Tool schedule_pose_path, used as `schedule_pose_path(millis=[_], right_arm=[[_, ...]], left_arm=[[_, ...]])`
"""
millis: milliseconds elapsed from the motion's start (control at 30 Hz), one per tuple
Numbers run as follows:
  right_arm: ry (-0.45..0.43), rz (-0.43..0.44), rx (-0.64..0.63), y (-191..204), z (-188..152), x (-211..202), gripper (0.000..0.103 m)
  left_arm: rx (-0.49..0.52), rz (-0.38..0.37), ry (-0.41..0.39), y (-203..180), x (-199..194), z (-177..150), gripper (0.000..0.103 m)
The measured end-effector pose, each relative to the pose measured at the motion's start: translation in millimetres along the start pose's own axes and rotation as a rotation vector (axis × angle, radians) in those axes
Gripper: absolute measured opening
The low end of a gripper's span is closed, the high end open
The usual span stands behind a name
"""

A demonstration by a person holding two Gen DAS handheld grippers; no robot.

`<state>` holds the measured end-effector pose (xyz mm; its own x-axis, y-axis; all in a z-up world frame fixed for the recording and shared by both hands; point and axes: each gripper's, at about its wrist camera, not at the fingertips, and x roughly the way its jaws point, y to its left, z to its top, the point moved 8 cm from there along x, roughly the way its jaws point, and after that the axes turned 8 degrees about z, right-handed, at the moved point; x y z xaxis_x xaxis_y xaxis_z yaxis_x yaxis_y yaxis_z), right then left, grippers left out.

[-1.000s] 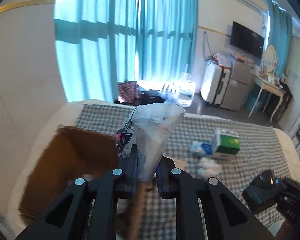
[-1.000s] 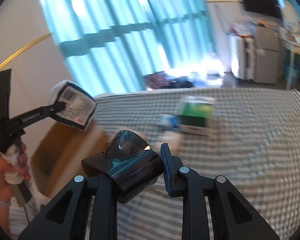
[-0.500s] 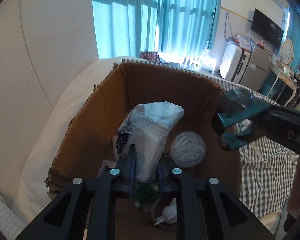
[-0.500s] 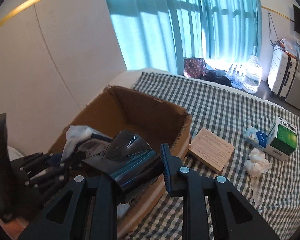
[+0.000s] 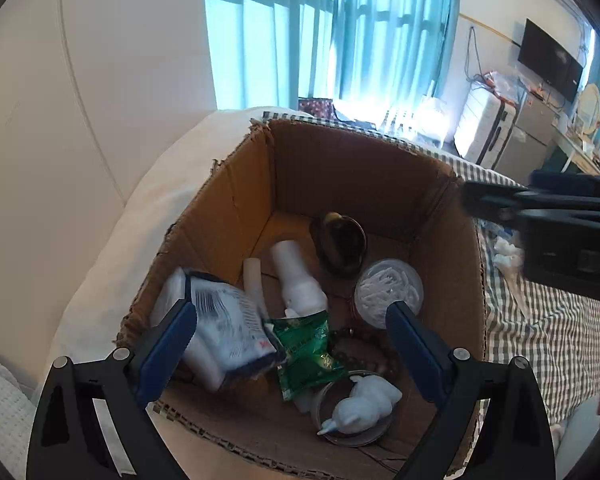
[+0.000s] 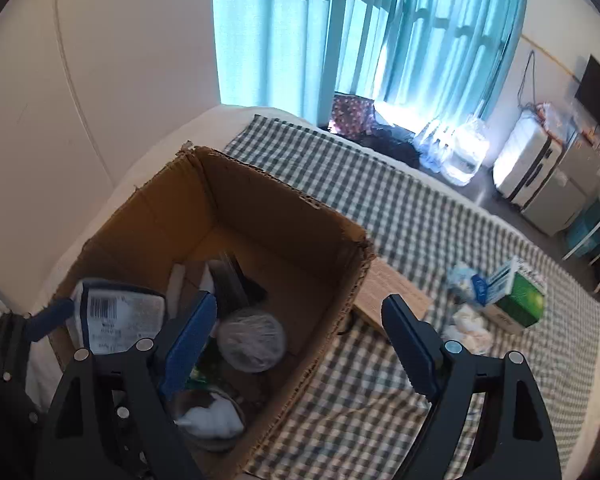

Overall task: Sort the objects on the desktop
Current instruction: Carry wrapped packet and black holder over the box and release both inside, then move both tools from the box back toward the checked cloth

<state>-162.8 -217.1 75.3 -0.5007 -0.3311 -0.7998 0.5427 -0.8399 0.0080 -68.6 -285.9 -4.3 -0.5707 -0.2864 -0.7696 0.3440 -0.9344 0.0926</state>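
Note:
An open cardboard box point(image 5: 360, 160) point(image 6: 260, 200) stands on the checked cloth. Inside lie a white tissue pack point(image 5: 224, 332) point(image 6: 116, 312), a dark glossy object point(image 5: 338, 240), a round clear tub point(image 5: 388, 292) point(image 6: 250, 338), a white bottle point(image 5: 298, 284), a green packet point(image 5: 304, 344) and a white figurine in a dish point(image 5: 360, 408). My left gripper point(image 5: 292, 344) is open and empty over the box. My right gripper point(image 6: 300, 340) is open and empty above the box's right rim.
On the checked cloth point(image 6: 420, 232) to the right of the box lie a wooden block point(image 6: 392, 296), a green and white carton point(image 6: 516, 300) and crumpled white tissue point(image 6: 468, 324). A white wall point(image 5: 100, 80) is on the left, curtains behind.
Both grippers have opened. The tissue pack has dropped from the left gripper into the box, and the dark glossy object has left the right gripper and lies in the box.

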Motion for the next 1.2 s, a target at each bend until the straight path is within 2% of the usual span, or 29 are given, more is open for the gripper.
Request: schedule_pose_path(millis=[133, 233, 333, 467, 633, 767, 867, 1000, 1100, 1200], right_arm=[[-0.076, -0.024, -0.009, -14.1, -4.5, -41.0, 0.085], [-0.135, -0.046, 0.035, -52.8, -27.5, -87.6, 0.085], [-0.168, -0.128, 0.09, -100.2, -56.7, -128.9, 0.086], [-0.19, -0.202, 0.19, -166.5, -92.8, -174.5, 0.087], [-0.259, -0.177, 0.326, -226.1, -120.8, -204.0, 0.092], [-0.303, -0.118, 0.416, -259.3, -132.7, -189.0, 0.092], [-0.316, -0.061, 0.444, -271.0, -134.8, -153.9, 0.092], [-0.302, 0.021, 0.434, -278.3, -141.5, -90.3, 0.092], [-0.286, 0.051, 0.398, -278.2, -142.0, -51.8, 0.092], [-0.251, 0.093, 0.382, -280.5, -138.6, -14.0, 0.091]], left_arm=[[-0.042, -0.007, 0.018, 1.5, -8.4, -4.2, 0.098], [-0.069, -0.019, 0.035, -6.1, -15.6, -2.7, 0.098], [-0.082, -0.037, 0.044, -20.3, -26.0, 0.2, 0.098], [-0.085, -0.068, 0.028, -53.0, -48.5, 3.0, 0.103], [-0.014, -0.079, -0.051, -117.6, -71.2, 1.3, 0.103], [-0.002, -0.079, -0.074, -160.3, -65.1, -8.1, 0.103], [0.031, -0.067, -0.067, -195.5, -44.8, -16.0, 0.103], [0.094, -0.036, -0.014, -235.9, -2.9, -20.4, 0.103], [0.086, 0.019, 0.005, -255.8, 37.2, -17.0, 0.103], [0.059, 0.039, 0.005, -265.9, 69.8, -15.3, 0.103]])
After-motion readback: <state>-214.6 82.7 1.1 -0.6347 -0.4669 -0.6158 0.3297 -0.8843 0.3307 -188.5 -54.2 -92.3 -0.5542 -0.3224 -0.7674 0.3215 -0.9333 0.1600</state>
